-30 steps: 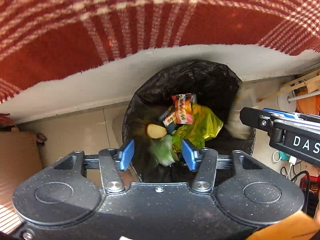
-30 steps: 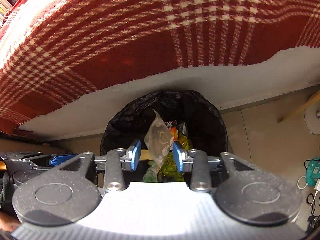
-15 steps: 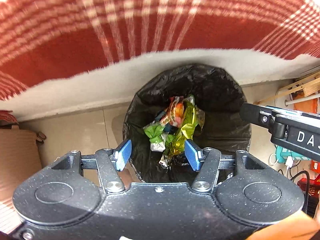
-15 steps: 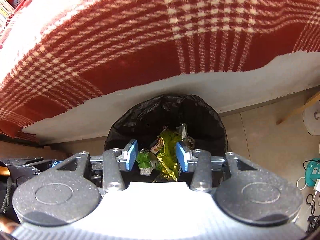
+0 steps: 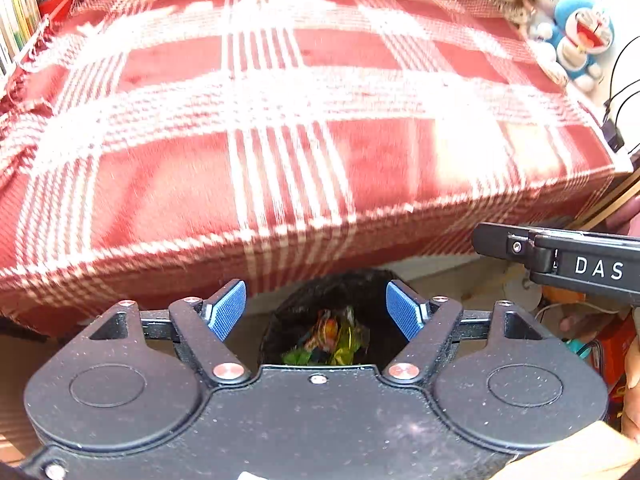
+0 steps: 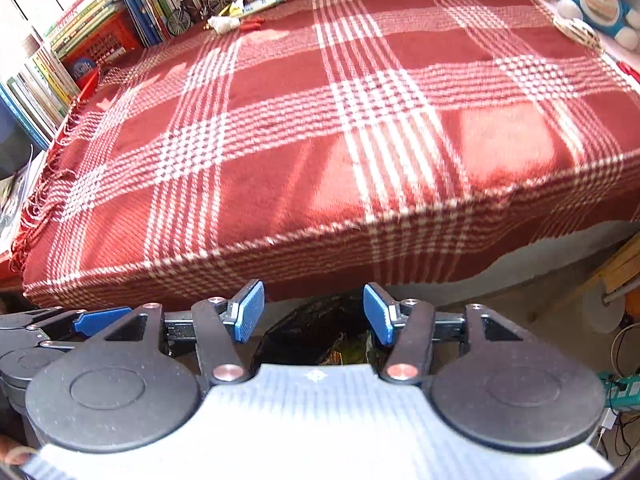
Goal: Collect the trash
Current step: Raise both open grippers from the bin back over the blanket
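Both the left claw and right claw, jaws just spread and empty, hang above the black-lined trash bin because their wrappers now lie inside.

I see a bed covered by a red and white plaid blanket, sunlit in patches. Books line its far left edge, plush toys sit at the far right corner, and pale floor runs below.

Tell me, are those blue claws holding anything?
No. The left gripper and right gripper, jaws just opened wider, hold nothing; the wrappers lie in the bin below.
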### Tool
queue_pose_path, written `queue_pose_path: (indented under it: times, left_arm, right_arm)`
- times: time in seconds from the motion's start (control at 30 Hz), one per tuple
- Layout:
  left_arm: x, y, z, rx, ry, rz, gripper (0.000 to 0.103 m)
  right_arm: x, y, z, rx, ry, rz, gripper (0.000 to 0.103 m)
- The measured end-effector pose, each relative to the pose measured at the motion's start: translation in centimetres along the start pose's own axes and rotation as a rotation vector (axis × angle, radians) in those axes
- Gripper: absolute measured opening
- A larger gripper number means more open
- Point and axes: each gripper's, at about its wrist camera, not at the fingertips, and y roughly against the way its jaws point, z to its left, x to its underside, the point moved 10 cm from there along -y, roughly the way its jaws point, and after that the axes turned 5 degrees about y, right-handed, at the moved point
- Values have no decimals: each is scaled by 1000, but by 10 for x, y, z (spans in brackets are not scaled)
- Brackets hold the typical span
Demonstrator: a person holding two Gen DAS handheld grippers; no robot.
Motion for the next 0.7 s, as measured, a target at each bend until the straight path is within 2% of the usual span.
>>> queue_pose_path:
  times: [0.07,0.23,0.37,0.53,0.63,0.7]
  left_arm:
    - [-27,22,2,19,-8,-52,78]
    - [-103,75,9,40,-25,-205,84]
    - [-163,97,20,17,1,-313,88]
    - [-228,79,41,-78,125,-379,88]
    - [-255,52,53,-163,251,-381,88]
    - [-269,31,58,-180,340,-369,88]
  right_arm:
    - [-20,18,5,19,5,-36,72]
    - [-87,66,12,57,10,-186,82]
    - [-145,77,13,49,55,-264,85]
    - [-224,54,5,41,170,-313,85]
    - [-266,25,1,-11,229,-299,85]
    - [-290,3,-3,-39,272,-260,84]
